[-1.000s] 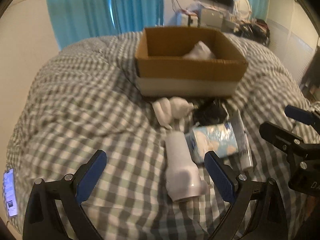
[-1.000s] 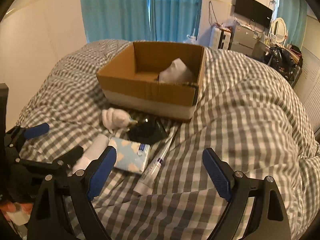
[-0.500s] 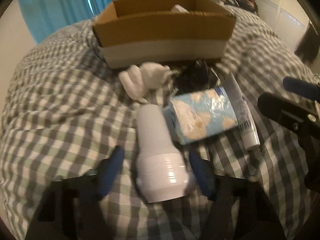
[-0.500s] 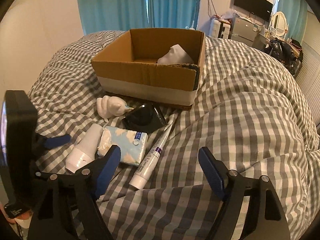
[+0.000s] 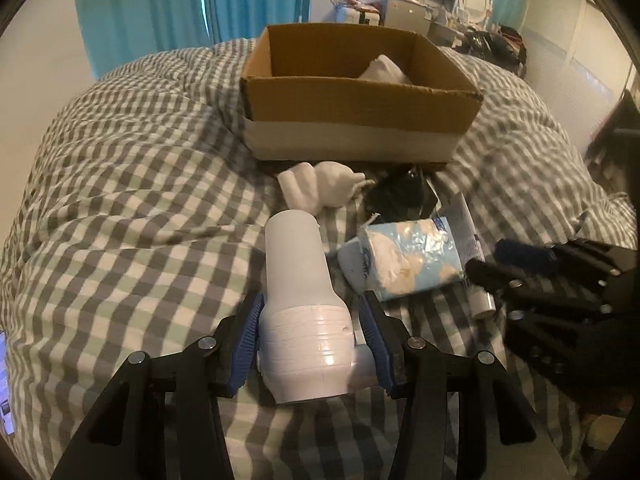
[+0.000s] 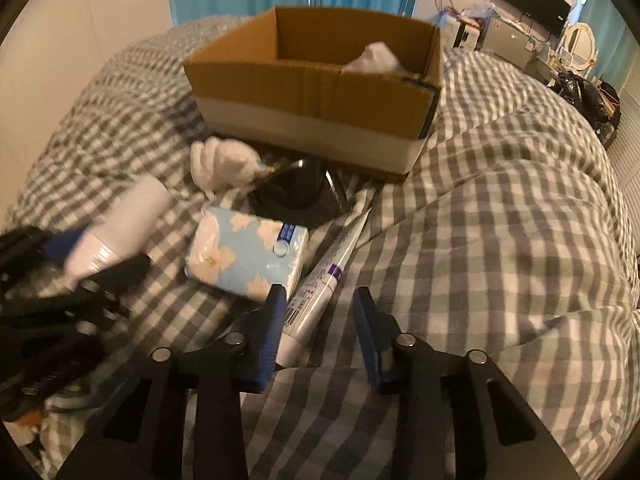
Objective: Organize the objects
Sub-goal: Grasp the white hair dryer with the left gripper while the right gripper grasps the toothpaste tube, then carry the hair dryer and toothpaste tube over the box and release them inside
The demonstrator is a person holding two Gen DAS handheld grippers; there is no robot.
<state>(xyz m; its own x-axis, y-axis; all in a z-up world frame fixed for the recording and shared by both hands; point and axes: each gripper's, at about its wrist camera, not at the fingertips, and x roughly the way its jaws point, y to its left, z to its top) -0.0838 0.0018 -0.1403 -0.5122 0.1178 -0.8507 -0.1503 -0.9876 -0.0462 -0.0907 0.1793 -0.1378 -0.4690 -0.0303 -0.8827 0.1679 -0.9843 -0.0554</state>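
Observation:
My left gripper (image 5: 312, 300) is shut on the wide capped end of a white bottle (image 5: 298, 272) that lies on the checked bedspread (image 5: 140, 240). To its right lie a blue tissue pack (image 5: 404, 256) and a toothpaste tube (image 5: 468, 232). My right gripper (image 6: 319, 294) hangs low over the tube (image 6: 320, 280), jaws closing. The tube's cap end sits between them against the left pad, with a gap to the right pad. An open cardboard box (image 6: 312, 92) stands behind, with a crumpled white item (image 6: 374, 58) inside.
A rolled white cloth (image 5: 320, 192) and a shiny black object (image 5: 400, 196) lie just in front of the box (image 5: 360, 108). A phone (image 5: 6, 384) rests at the bed's left edge. Blue curtains, a TV and cluttered furniture stand beyond the bed.
My left gripper went from wide open to shut on the white bottle. My right gripper sank toward the toothpaste tube and its jaws narrowed around the cap end.

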